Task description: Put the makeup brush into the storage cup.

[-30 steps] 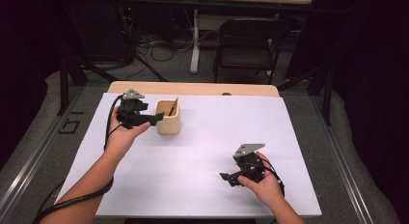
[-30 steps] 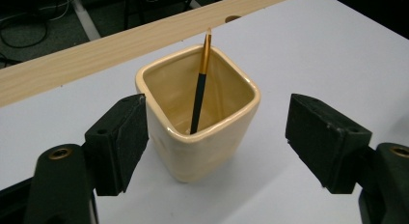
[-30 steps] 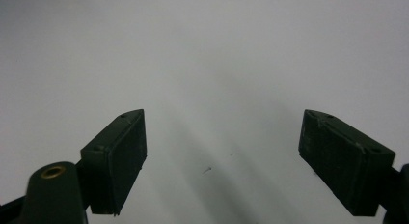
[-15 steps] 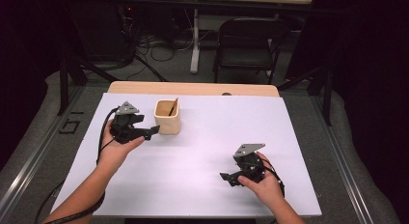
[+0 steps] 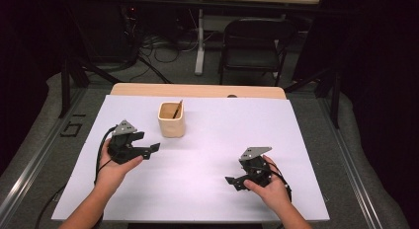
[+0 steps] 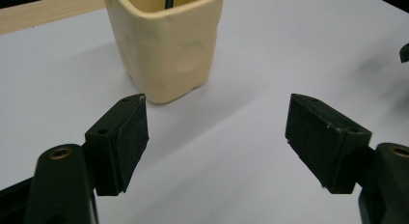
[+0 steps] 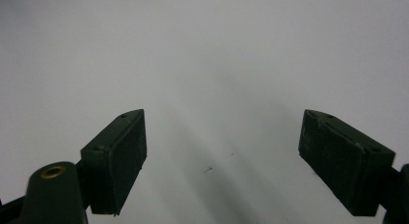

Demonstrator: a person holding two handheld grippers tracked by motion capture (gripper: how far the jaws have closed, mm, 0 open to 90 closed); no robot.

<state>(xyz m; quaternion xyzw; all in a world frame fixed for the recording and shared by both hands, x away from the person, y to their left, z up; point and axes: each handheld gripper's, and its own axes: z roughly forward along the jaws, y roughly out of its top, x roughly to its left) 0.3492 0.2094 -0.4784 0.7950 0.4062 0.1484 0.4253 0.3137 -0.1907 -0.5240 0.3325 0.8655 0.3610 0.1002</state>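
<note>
1. High view: a cream cup (image 5: 172,120) holding a dark stick (image 5: 177,109) stands near the table's (image 5: 207,189) far edge, left of centre; the left gripper (image 5: 148,149) hovers just beside it, empty.
2. Left gripper view: jaws spread wide, cup (image 6: 166,45) ahead-left; swing left to centre it before closing.
3. Right gripper view: the right gripper (image 7: 222,161) gapes, empty, over bare table.

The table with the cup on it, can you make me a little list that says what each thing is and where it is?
surface: white sheet over a wooden table
cup: cream, squarish cup, upright, toward the far left of the sheet
inside cup: a thin dark stick leaning on the rim
left gripper: left gripper, open, empty, near side of the cup, not touching it
right gripper: right gripper, open, empty, near right part of the sheet
beyond table: black chair, cables on the floor
</note>
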